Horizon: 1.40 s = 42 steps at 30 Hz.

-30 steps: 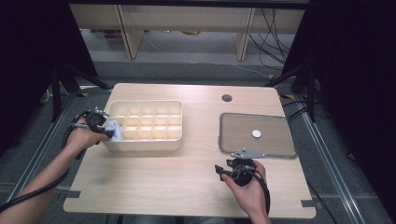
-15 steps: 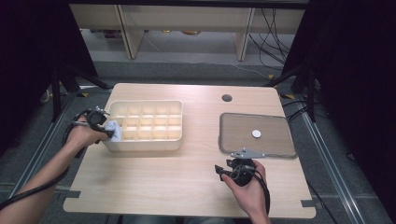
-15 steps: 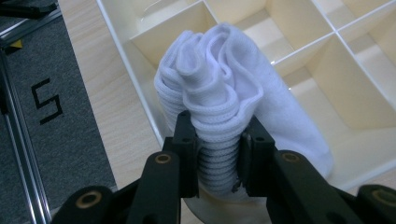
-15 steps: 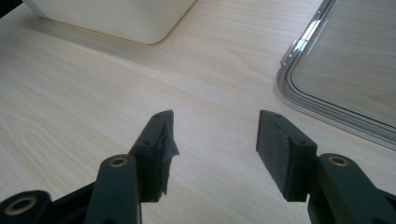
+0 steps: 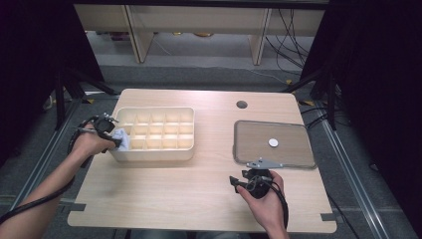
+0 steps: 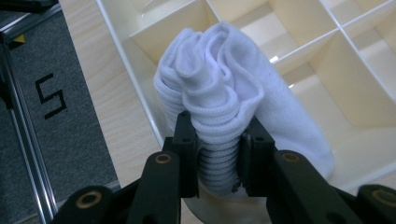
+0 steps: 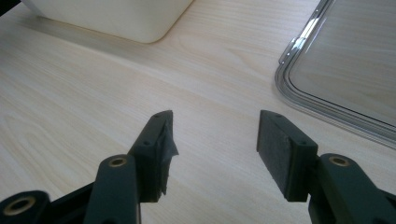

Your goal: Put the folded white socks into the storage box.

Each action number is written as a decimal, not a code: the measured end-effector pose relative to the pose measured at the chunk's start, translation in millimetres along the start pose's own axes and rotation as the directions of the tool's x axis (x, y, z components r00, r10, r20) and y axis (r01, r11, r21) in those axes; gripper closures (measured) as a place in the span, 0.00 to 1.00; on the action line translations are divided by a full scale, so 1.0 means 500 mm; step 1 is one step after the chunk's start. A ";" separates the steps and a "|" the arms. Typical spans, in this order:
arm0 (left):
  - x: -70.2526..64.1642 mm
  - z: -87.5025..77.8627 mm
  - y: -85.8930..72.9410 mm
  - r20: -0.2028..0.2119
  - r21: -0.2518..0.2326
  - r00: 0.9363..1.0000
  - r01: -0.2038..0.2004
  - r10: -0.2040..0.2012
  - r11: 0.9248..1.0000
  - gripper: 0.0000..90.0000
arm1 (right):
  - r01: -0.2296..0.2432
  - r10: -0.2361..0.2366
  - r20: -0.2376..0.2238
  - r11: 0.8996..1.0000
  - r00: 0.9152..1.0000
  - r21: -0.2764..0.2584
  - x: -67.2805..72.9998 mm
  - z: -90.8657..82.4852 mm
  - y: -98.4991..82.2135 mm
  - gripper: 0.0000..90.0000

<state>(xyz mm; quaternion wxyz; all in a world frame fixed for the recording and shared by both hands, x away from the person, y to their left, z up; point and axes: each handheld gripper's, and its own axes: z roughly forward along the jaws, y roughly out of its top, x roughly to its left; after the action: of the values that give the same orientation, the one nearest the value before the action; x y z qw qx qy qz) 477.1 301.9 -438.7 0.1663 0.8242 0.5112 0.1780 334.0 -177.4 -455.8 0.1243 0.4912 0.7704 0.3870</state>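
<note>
Left gripper (image 5: 110, 130) sits at the left end of the table (image 5: 189, 199), jaws clamped on a rolled white sock (image 6: 219, 107). In the left gripper view the pads pinch the ribbed cuff end from both sides, and the rest of the sock bulges up and forward past the fingertips. Sock hangs over the near-left corner cell of the cream divider box (image 5: 164, 149), lower part inside that cell, touching its wall as far as can be told. In the high view the sock (image 5: 121, 138) shows as a pale lump right at the box's left end, just ahead of the left gripper. Left hand (image 5: 92, 144) wraps the gripper body, forearm coming in from bottom left, cable looping off beside the hand.

The box's grid of cells stretches away to the right of the left gripper; all other visible cells look bare.

Right gripper (image 5: 242, 180) rests low over the table's near-middle part, well apart from the box and well to the right of the left gripper. Right gripper view: jaws (image 7: 212, 140) spread wide, bare wood between them, nothing held. A scrap of torn pad hangs off the left fingertip (image 7: 163, 140). Right hand (image 5: 266, 199) holds it from below.

Ahead and to the right of the right gripper lies a clear flat lid (image 5: 273, 144) with a metal-edged rim, near its tips but not touching. A small round white disc (image 5: 273, 143) sits on the lid. Beyond that, a dark round hole (image 5: 242, 104) in the tabletop, far from both grippers.
</note>
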 end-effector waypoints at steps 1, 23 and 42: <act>-0.001 -0.001 0.003 -0.005 0.016 1.000 0.003 -0.003 1.000 0.79 | -0.001 0.001 0.000 1.000 1.000 0.001 0.001 0.000 0.000 0.52; -0.007 0.015 0.010 0.008 0.102 1.000 0.018 -0.019 0.995 0.80 | -0.007 0.007 -0.005 1.000 1.000 0.015 0.006 0.001 0.001 0.52; -0.011 0.035 0.009 0.037 0.151 0.998 0.047 -0.053 0.987 0.80 | 0.018 -0.018 -0.009 1.000 1.000 0.002 0.002 -0.001 0.002 0.51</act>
<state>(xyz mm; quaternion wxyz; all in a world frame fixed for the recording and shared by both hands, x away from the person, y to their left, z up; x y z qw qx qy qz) 486.3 293.3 -452.8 0.1186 0.8247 0.5402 0.1181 334.1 -176.3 -454.6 0.1237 0.4826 0.7757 0.3874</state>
